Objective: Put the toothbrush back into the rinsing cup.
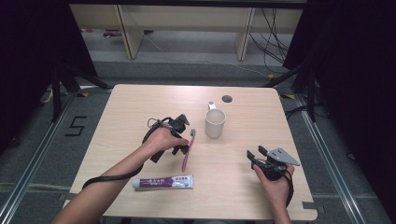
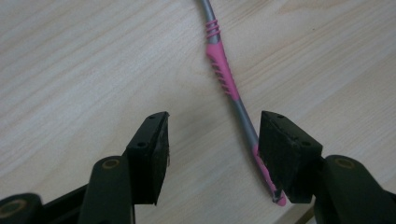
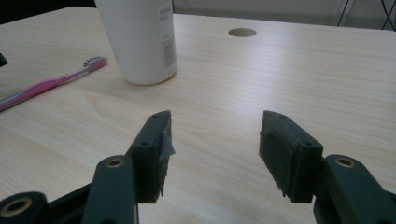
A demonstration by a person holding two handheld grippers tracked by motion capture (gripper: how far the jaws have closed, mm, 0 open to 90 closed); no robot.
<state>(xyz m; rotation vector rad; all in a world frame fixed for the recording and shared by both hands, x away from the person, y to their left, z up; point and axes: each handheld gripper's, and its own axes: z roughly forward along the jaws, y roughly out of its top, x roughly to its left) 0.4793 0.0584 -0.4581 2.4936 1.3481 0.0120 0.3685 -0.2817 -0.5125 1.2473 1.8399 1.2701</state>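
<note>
- Nearest the person, a white and purple toothpaste tube lies flat on the light wooden table, close to its front edge and left of centre.
- The person's right hand sits at the front right of the table and holds the right gripper, which carries a grey three-cornered plate on top.
- In the right gripper view, that gripper's two black jaws stand wide apart with bare wood between them; they grip nothing.
- The left forearm reaches in from the bottom left, and the left hand holds the left gripper near the middle of the table, with a black cable trailing back along the arm.
- In the left gripper view, the left gripper's jaws are also spread open, low over the table.
- A pink and grey toothbrush lies flat on the wood; its handle end runs along the inner face of one jaw, while the other jaw stands well clear of it. The brush is not clamped.
- From the high view, the toothbrush lies with its bristle head pointing away from the person, toward the cup.
- Beyond it, a white cup stands upright, just beside the brush head.
- Farther back, a small round hole is set in the tabletop.
- Past the far edge are grey floor, wooden furniture legs and loose cables.
</note>
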